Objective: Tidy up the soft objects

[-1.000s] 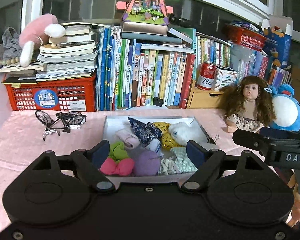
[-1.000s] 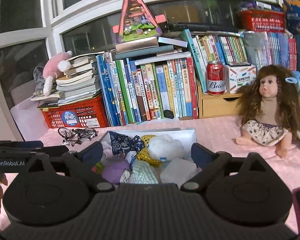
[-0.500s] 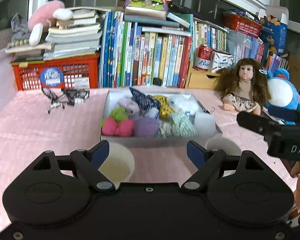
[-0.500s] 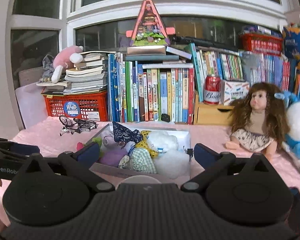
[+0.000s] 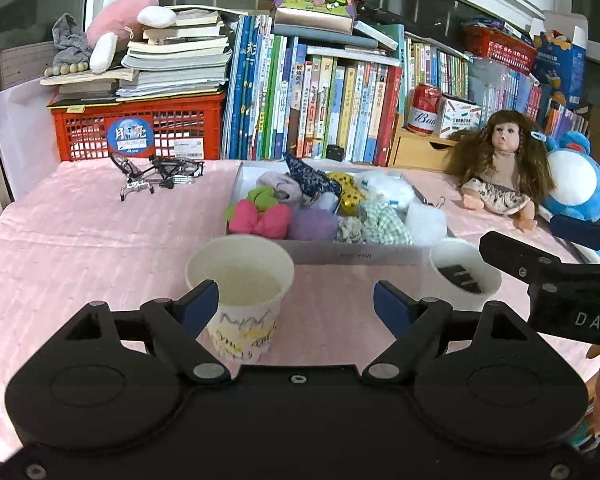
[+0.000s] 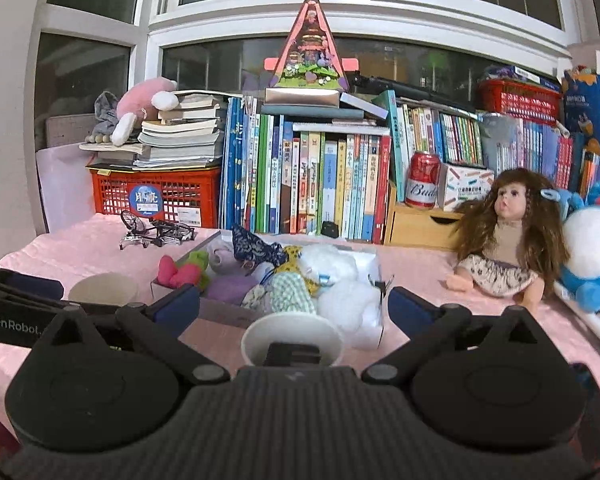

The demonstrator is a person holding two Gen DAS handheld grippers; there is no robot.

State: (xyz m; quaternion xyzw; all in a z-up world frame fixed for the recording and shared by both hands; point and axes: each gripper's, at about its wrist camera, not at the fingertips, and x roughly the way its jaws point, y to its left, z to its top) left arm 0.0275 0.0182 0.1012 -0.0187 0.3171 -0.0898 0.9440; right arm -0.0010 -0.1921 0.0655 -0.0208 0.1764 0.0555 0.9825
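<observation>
On the pink tablecloth (image 5: 80, 240), in front of the row of books (image 5: 320, 108), lay a shallow grey tray (image 5: 356, 257) crowded with soft things: a pink and green bow (image 5: 260, 218) at its near left corner, a purple pouf (image 5: 312, 224) beside that, a green checked scrunchie (image 5: 382, 222), a yellow spotted piece (image 5: 346, 196), a navy patterned cloth (image 5: 308, 176) standing up at the back, and white fluffy pieces (image 5: 426, 220) at the right end; the tray's long side ran left to right across the table, its near wall facing the grippers. Just before the tray stood two white paper cups, both upright with mouths up; the left cup (image 5: 240, 292), scribbled with yellow and grey on its side, looked empty; the right cup (image 5: 464, 270) held a few small dark blocks. The left gripper (image 5: 296, 304) hung over the cloth with its jaws wide apart and nothing held, its left blue pad just in front of the scribbled cup's rim. The right gripper (image 6: 294, 306) likewise stood wide open and empty, the right cup between its fingers but clear of both pads. A doll (image 6: 504, 240) sat to the right, well apart from the tray.
</observation>
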